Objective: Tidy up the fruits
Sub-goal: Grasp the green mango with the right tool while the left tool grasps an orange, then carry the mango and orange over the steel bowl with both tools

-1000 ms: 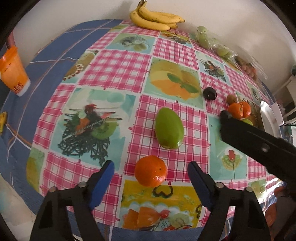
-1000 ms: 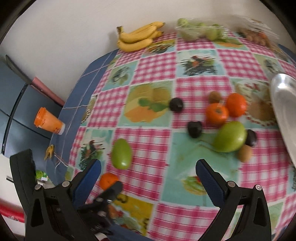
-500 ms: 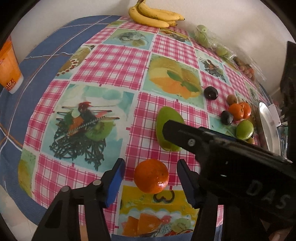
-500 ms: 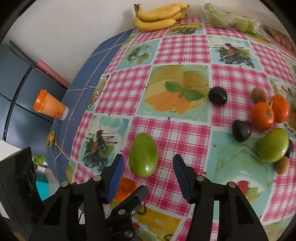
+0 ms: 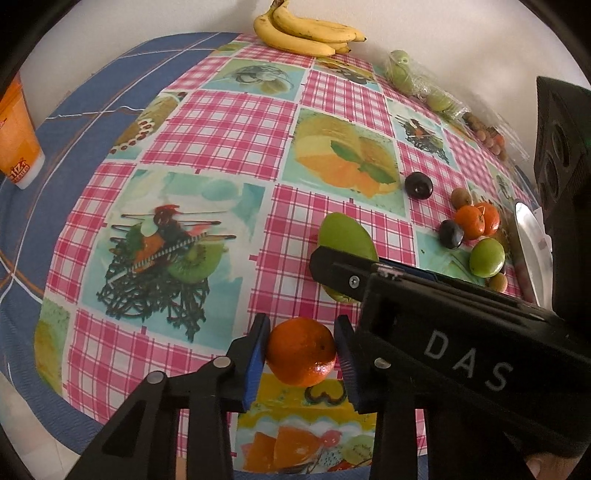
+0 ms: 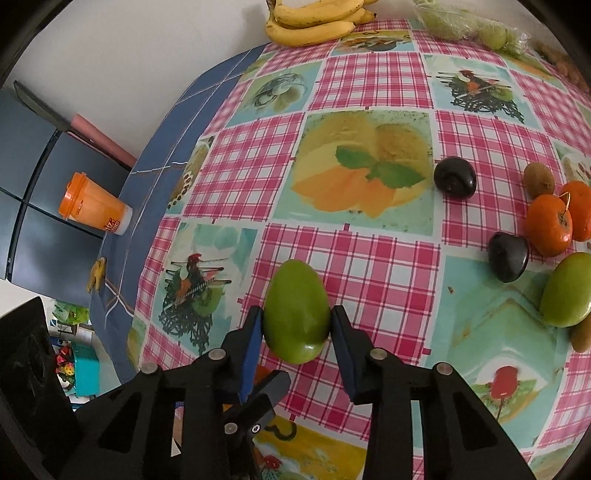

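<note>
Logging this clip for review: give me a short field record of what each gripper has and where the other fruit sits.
left gripper: jaws closed on the orange
right gripper: jaws closed on the green mango
fruit cluster: right side of the tablecloth, by the metal plate
bananas: far edge, by the wall
orange cup: far left

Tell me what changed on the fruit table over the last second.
Both tools moved in and closed. The left tool now grips the orange; a second ago its fingers stood wide apart around it. The right tool swung left from the open cloth and now clamps the green mango. The bananas, the orange cup and the fruit cluster stayed put.
</note>
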